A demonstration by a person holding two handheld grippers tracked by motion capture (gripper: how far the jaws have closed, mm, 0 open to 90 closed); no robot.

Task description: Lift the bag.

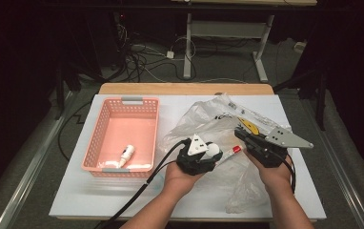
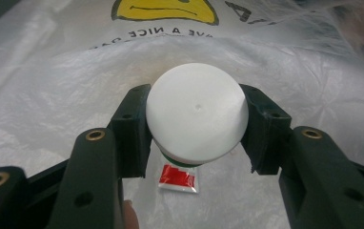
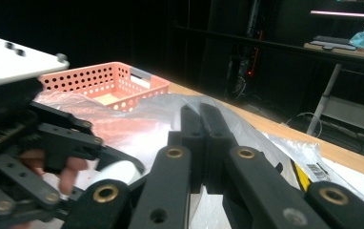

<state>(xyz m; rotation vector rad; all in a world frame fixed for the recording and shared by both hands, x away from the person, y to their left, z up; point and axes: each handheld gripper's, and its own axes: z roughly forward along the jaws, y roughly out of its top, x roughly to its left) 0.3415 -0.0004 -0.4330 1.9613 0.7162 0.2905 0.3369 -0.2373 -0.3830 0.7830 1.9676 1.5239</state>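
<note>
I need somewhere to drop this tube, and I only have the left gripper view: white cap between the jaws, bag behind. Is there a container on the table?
Observer: Yes. In the high view a pink basket stands left of the left gripper, beside the bag.
Operator: Anything in it already?
Observer: A small white bottle lies near its front wall.
Operator: What is the right gripper doing?
Observer: The right gripper has its jaws shut and seems to pinch the bag's film.
</note>
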